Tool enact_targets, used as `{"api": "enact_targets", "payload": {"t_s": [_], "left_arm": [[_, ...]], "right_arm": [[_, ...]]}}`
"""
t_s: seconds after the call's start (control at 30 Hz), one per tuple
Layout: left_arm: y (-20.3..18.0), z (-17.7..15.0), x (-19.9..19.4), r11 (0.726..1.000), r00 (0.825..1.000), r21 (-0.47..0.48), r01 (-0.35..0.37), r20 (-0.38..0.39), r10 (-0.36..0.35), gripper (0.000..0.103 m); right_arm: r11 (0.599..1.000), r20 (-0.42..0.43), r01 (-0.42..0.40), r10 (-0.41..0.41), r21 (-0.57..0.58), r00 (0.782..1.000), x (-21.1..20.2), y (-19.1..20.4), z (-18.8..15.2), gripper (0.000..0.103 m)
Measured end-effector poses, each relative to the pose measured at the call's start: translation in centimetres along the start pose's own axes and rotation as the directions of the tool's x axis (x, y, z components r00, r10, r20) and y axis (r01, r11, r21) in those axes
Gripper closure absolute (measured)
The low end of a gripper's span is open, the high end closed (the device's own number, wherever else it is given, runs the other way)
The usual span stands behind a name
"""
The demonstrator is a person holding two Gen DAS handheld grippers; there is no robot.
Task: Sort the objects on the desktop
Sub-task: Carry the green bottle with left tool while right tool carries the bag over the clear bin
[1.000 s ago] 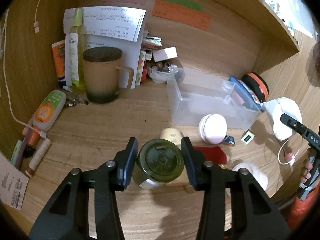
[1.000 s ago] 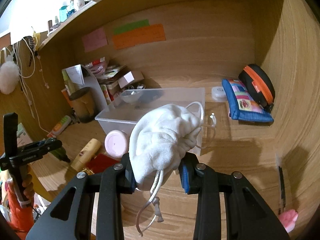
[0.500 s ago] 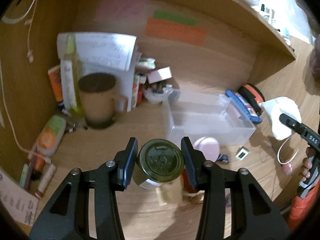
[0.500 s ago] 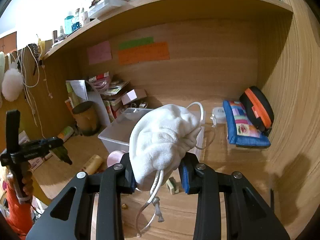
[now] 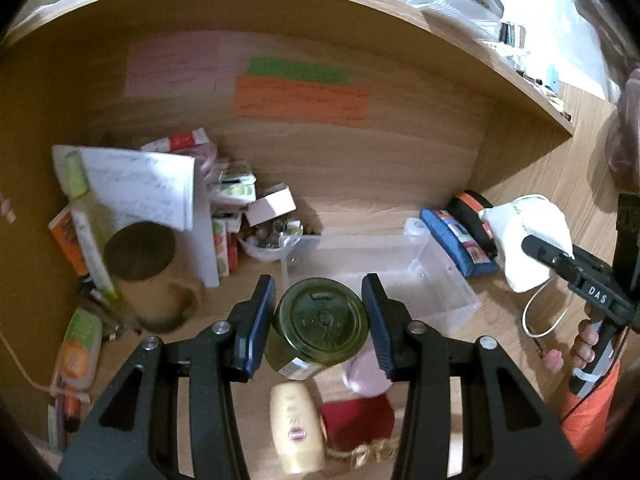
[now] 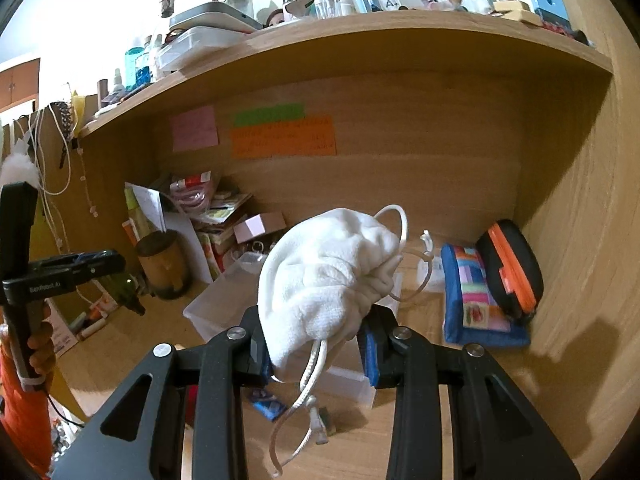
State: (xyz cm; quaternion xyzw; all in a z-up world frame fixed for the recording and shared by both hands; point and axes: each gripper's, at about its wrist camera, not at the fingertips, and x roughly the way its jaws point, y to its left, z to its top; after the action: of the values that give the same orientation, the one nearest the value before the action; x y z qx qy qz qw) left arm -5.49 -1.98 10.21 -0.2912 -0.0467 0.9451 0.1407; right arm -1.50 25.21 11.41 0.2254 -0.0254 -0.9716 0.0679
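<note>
My left gripper is shut on a dark green glass jar with a metal lid, held in the air above the desk. My right gripper is shut on a white drawstring pouch, whose cords dangle below the fingers. A clear plastic bin stands on the desk past the jar; in the right wrist view the clear plastic bin lies below and behind the pouch. The pouch and right gripper also show at the right of the left wrist view. The jar shows dimly at the left of the right wrist view.
A brown mug, papers and bottles crowd the back left corner. A blue patchwork pouch and a black-orange case lie at the right wall. A cream bottle, a red item and a pink round case lie below the jar. An overhead shelf carries several bottles.
Both grippers have risen with their loads, the jar and the pouch. The desk objects have slid lower in both views and the overhead shelf has come into sight.
</note>
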Motion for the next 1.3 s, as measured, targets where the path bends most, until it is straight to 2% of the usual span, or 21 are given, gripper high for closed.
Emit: {"api": "enact_targets", "payload": {"t_s": [0.27, 0.67, 1.03, 1.3], "left_arm": [[-0.8, 2.4, 3.7, 1.0, 0.999, 0.016, 0.019, -0.032, -0.018, 0.059], [-2.7, 3.6, 10.9, 0.998, 0.991, 0.055, 0.037, -0.128, -0.029, 0.059], [-2.3, 2.9, 16.1, 0.998, 0.975, 0.059, 0.031, -0.22, -0.017, 0.059], [-1.7, 2.7, 18.8, 0.998, 0.968, 0.066, 0.002, -0.25, 0.015, 0.059]], "right_arm": [[1.0, -0.03, -0.013, 0.013, 0.011, 0.999, 3.4, -1.0, 1.4, 0.073], [1.0, -0.149, -0.025, 0.025, -0.002, 0.989, 10.6, -1.4, 1.7, 0.073], [0.998, -0.295, -0.057, 0.046, -0.03, 0.955, 16.6, -1.5, -1.0, 0.073], [0.997, -0.354, -0.059, 0.037, -0.051, 0.935, 18.3, -1.7, -2.3, 0.073]]}}
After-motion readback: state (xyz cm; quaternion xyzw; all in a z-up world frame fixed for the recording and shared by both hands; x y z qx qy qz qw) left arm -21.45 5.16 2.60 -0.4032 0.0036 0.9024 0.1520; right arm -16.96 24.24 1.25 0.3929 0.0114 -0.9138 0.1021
